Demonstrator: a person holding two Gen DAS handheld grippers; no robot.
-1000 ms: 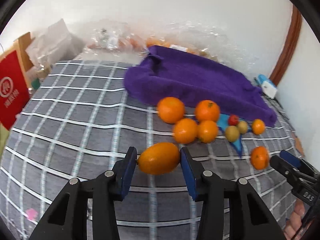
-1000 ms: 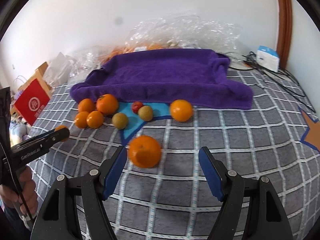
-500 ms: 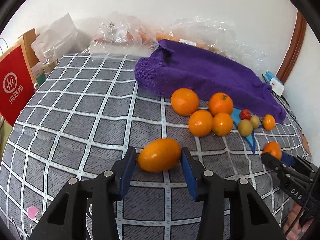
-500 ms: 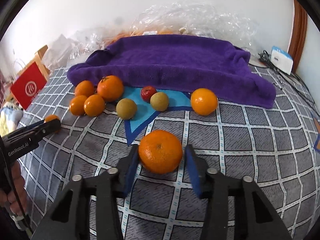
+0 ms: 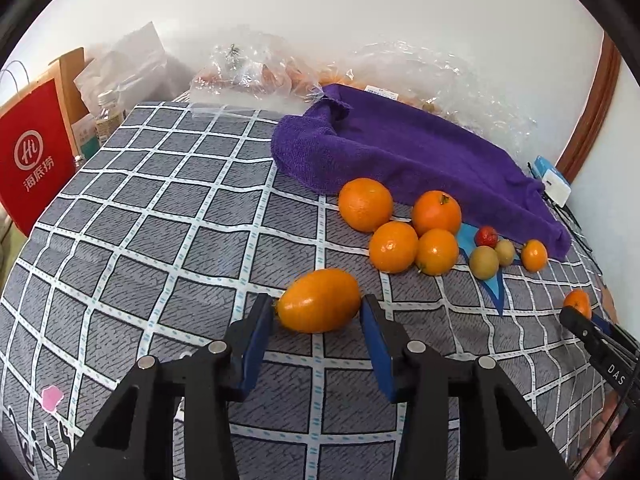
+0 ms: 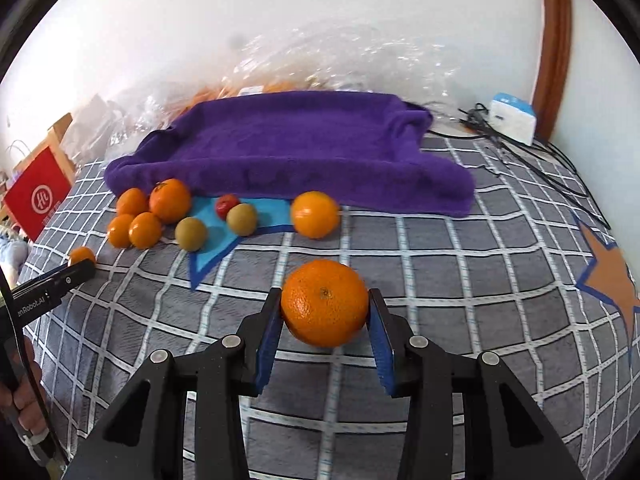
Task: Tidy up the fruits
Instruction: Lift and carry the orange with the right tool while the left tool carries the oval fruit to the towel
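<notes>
Between the blue pads of the left gripper (image 5: 318, 312), in the left wrist view, sits an oval orange fruit (image 5: 319, 300), smooth and glossy, its long axis running crosswise from pad to pad with the left end dipping slightly. Both pads touch its ends, so the tongs are clamped on it, over the grey checked cloth (image 5: 160, 216) with its white grid lines. Beyond lie 4 round oranges (image 5: 393, 246) bunched together, touching, just in front of a fuzzy purple towel (image 5: 404, 152) with its edges rolled up like a shallow tray. Beside them are a small red fruit (image 5: 486, 236) and 2 dull greenish-brown ones (image 5: 484, 262). Crinkled clear plastic bags (image 5: 440, 76) lean on the wall, and a red paper bag (image 5: 34, 156) stands at the left.

From the right wrist view, the right gripper (image 6: 325, 312) is clamped on a round orange (image 6: 325, 303) with dimpled, pebbly skin, its navel facing the camera. 1 more orange (image 6: 315, 214) rests alone at the towel's front edge. A white and blue box (image 6: 514, 118) with black cables lies at the far right.
</notes>
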